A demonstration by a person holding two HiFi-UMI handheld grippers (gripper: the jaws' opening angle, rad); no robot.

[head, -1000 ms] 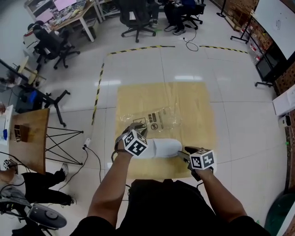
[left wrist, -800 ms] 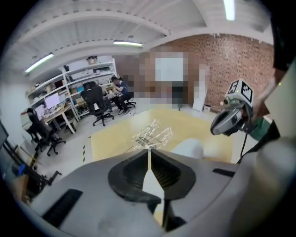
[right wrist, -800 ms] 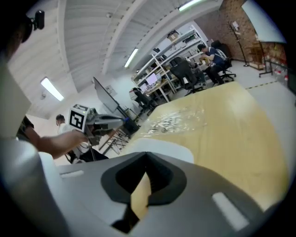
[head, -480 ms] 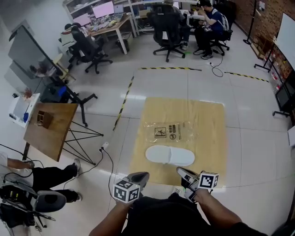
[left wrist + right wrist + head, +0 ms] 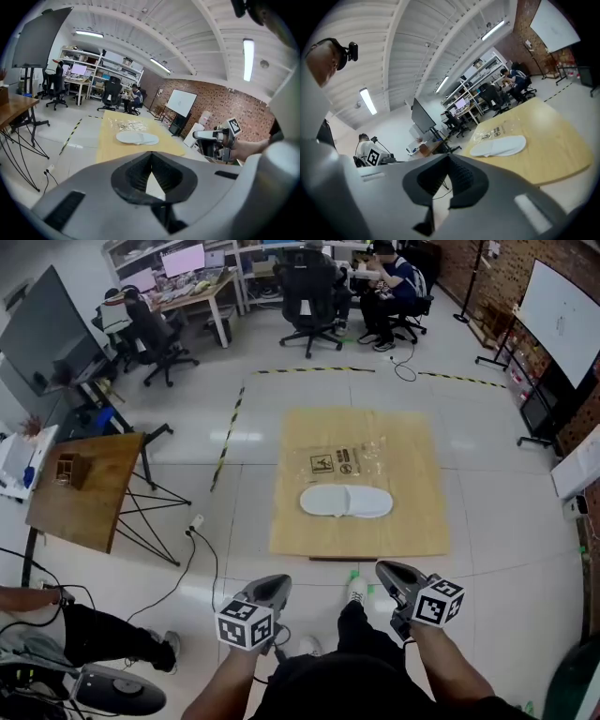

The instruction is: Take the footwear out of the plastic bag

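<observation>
A pair of white slippers (image 5: 347,502) lies side by side on the tan board (image 5: 412,521), just in front of the empty clear plastic bag (image 5: 348,460). Both grippers are held back near my body, off the board and well short of the slippers. My left gripper (image 5: 273,585) is shut with nothing in it, and so is my right gripper (image 5: 388,572). In the left gripper view the slippers (image 5: 137,138) and bag (image 5: 127,125) lie far ahead of the closed jaws. The right gripper view shows the slippers (image 5: 499,146) beside the bag (image 5: 496,129).
A wooden table (image 5: 84,488) on thin black legs stands at the left, with a cable (image 5: 192,563) on the floor beside it. Yellow-black tape (image 5: 228,432) marks the tiles. Office chairs (image 5: 312,292) and seated people are at the back, a whiteboard (image 5: 562,320) at the right.
Both grippers have drawn back from the slippers toward my body and their jaws have shut. The slippers stay on the board. The head view has pulled back and takes in more of the room.
</observation>
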